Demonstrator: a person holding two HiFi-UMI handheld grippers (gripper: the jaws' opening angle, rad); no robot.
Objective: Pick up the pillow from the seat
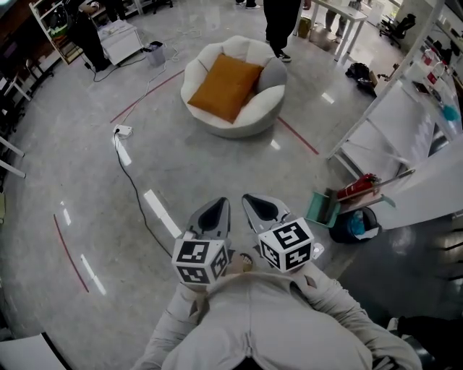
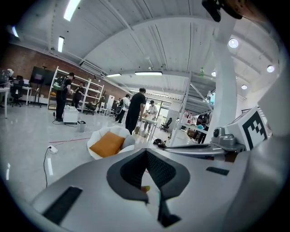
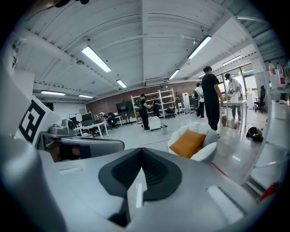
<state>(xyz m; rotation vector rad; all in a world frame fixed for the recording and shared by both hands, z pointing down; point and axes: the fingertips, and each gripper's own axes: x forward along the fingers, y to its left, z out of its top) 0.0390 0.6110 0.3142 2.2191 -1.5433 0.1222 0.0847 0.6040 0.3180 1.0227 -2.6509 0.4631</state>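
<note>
An orange square pillow point(image 1: 225, 86) leans in a round white seat point(image 1: 262, 114) on the floor, well ahead of me. It also shows small and far off in the left gripper view as the pillow point(image 2: 107, 143) and in the right gripper view as the pillow point(image 3: 186, 143). My left gripper point(image 1: 217, 209) and right gripper point(image 1: 259, 204) are held close to my chest, side by side, both shut with nothing between the jaws. Several steps of grey floor lie between them and the seat.
A black cable point(image 1: 136, 189) with a white power strip point(image 1: 123, 131) runs over the floor at the left. Red tape lines point(image 1: 298, 136) mark the floor beside the seat. White shelving point(image 1: 405, 137) and a teal bin point(image 1: 323, 209) stand at the right. A person point(image 1: 283, 22) stands just behind the seat.
</note>
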